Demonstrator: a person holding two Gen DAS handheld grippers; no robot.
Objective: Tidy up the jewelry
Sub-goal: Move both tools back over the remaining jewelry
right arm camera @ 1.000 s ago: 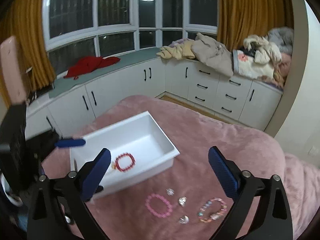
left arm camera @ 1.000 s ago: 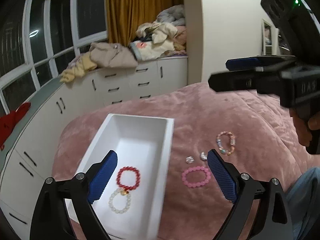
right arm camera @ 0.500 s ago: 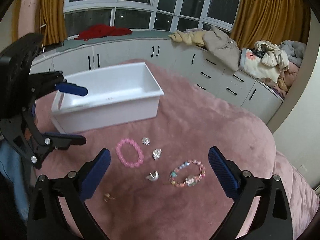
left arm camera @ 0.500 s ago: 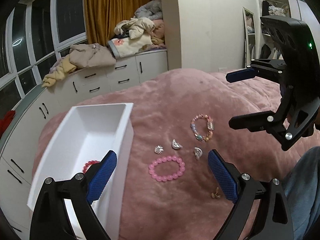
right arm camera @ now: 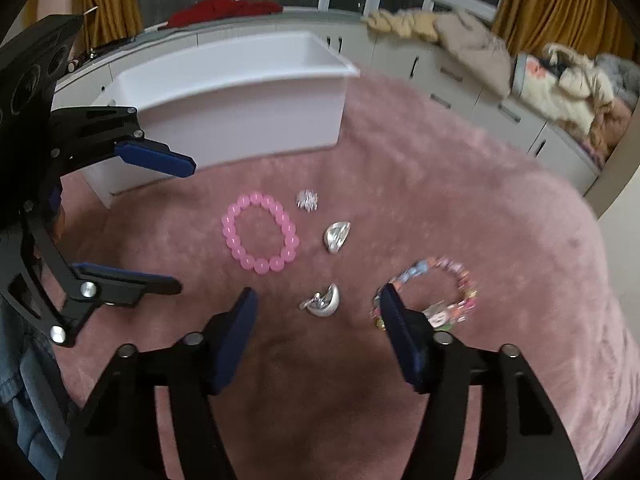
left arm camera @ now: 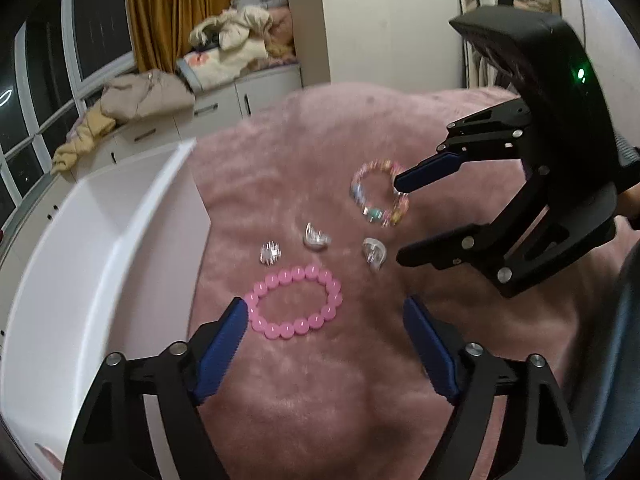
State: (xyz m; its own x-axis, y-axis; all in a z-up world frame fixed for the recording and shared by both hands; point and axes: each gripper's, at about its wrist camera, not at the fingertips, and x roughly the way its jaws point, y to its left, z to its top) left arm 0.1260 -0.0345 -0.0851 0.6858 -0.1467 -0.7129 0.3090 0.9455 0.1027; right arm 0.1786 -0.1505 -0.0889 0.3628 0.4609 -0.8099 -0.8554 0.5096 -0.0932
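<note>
A pink bead bracelet (left arm camera: pixel 295 302) (right arm camera: pixel 260 233) lies on the pink blanket beside the white box (left arm camera: pixel 100 240) (right arm camera: pixel 224 100). A multicoloured bracelet (left arm camera: pixel 379 199) (right arm camera: pixel 432 294) and three small silver pieces (left arm camera: pixel 316 237) (right arm camera: pixel 337 236) lie near it. My left gripper (left arm camera: pixel 324 320) (right arm camera: pixel 176 224) is open and empty, low over the pink bracelet. My right gripper (right arm camera: pixel 316 312) (left arm camera: pixel 400 220) is open and empty, low over a silver piece (right arm camera: pixel 322 301), its right finger at the multicoloured bracelet.
White cabinets (right arm camera: pixel 460 76) with piled clothes (left arm camera: pixel 228 48) run along the windows behind the bed. Mustard curtains (left arm camera: pixel 180 4) hang at the back. A denim-clad leg (left arm camera: pixel 616 360) is at the blanket's near edge.
Both grippers have dropped lower and closer to the jewelry on the blanket. The left one has swung right, away from the box. Both stay open.
</note>
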